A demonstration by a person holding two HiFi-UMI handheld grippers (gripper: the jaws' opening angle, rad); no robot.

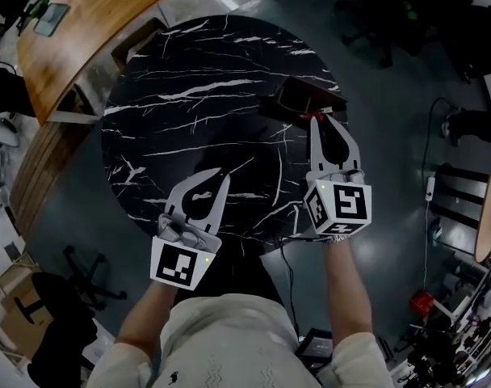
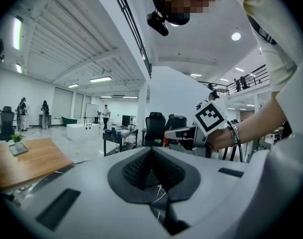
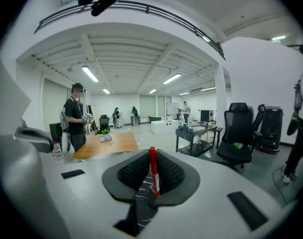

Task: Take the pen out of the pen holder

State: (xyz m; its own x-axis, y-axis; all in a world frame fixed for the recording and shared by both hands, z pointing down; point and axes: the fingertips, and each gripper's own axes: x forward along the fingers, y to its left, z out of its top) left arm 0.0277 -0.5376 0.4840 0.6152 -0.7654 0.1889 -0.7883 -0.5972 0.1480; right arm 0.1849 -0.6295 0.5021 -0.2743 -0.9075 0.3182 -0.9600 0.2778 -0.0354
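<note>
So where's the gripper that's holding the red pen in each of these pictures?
Head view: the right gripper is right of centre, over the black table.
Left gripper view: the right gripper is right of centre, below its checkered cube.
Right gripper view: the right gripper is at bottom centre, shut on the red pen.
Shared landmark: the wooden table, on the left in every view.
</note>
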